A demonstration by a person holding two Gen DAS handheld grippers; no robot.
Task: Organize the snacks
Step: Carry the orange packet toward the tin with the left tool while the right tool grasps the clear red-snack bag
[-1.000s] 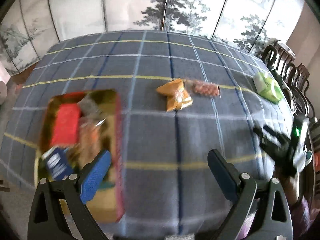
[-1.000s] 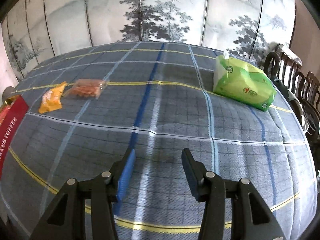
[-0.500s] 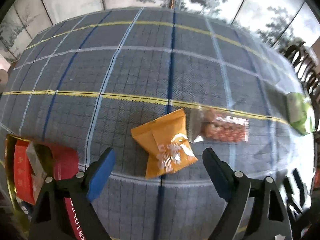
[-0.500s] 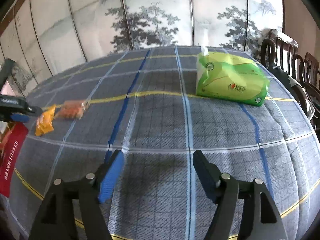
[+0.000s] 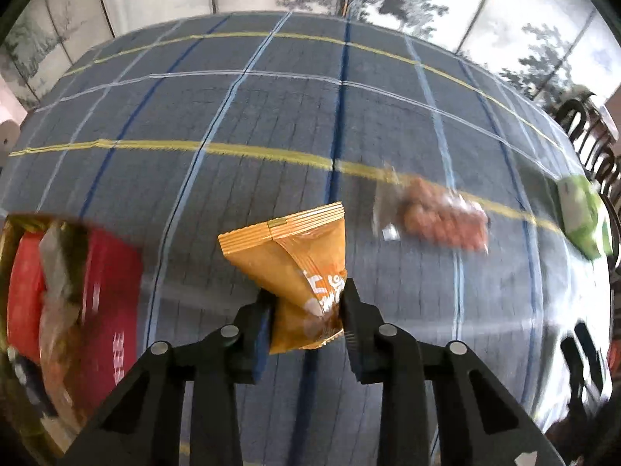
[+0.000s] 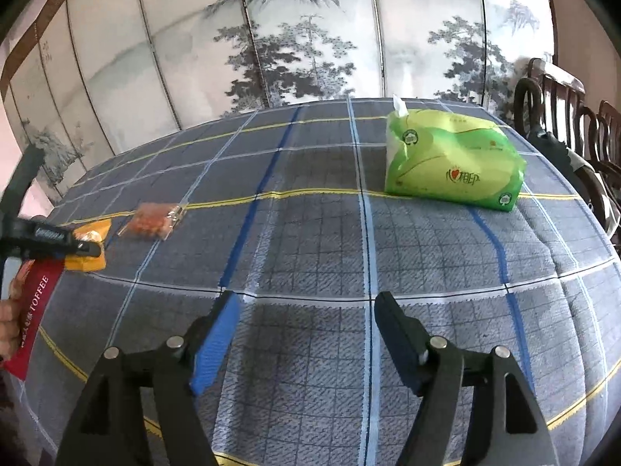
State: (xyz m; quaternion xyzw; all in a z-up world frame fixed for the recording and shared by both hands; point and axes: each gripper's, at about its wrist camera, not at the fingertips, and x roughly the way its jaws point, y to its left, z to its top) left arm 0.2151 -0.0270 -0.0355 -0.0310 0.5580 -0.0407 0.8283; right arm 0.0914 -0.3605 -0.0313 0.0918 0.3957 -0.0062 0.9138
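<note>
My left gripper is shut on an orange snack packet, pinching its lower half just above the plaid tablecloth. A clear bag of reddish snacks lies to its right. A red toffee box holding several snacks sits at the left. In the right wrist view, the left gripper and orange packet show at far left, beside the clear bag and the box's red side. My right gripper is open and empty over the table's near middle.
A green tissue pack lies at the table's far right; it also shows in the left wrist view. Dark wooden chairs stand along the right edge. A painted folding screen stands behind the table.
My left gripper moved forward from the box to the orange packet and closed on it. My right gripper shifted a little and opened slightly wider.
</note>
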